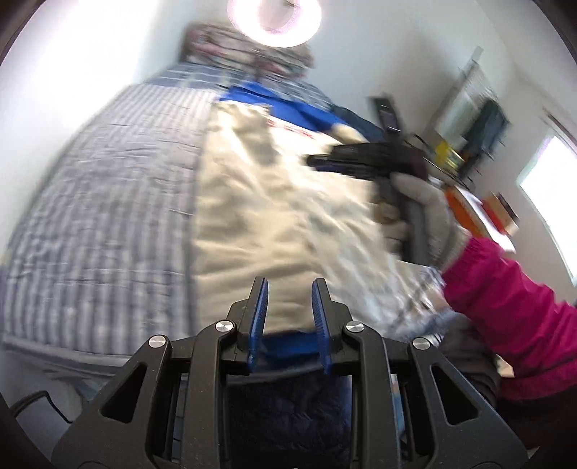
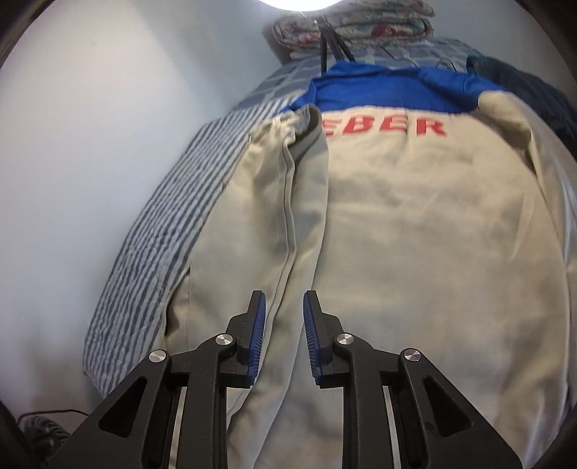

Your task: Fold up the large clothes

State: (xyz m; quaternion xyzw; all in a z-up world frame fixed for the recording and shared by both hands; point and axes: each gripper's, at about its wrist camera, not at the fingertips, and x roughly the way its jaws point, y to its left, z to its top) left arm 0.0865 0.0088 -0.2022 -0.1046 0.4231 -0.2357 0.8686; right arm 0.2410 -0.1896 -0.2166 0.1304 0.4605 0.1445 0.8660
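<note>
A large beige sweatshirt (image 2: 414, 223) with a blue yoke and red letters lies flat on a striped bed. One sleeve (image 2: 288, 180) is folded in along its left side. My right gripper (image 2: 285, 299) is open and empty, above the garment's lower part near that sleeve. In the left wrist view the same sweatshirt (image 1: 259, 202) is blurred. My left gripper (image 1: 290, 285) is open and empty over the garment's near hem. The right gripper (image 1: 364, 162) shows there, held by a gloved hand over the garment's right side.
The bed has a blue-and-white striped cover (image 1: 108, 202) (image 2: 158, 238). Folded quilts (image 2: 353, 29) are stacked at the head. A white wall (image 2: 90, 162) runs along the left of the bed. A cluttered shelf and a window (image 1: 548, 194) are at the right.
</note>
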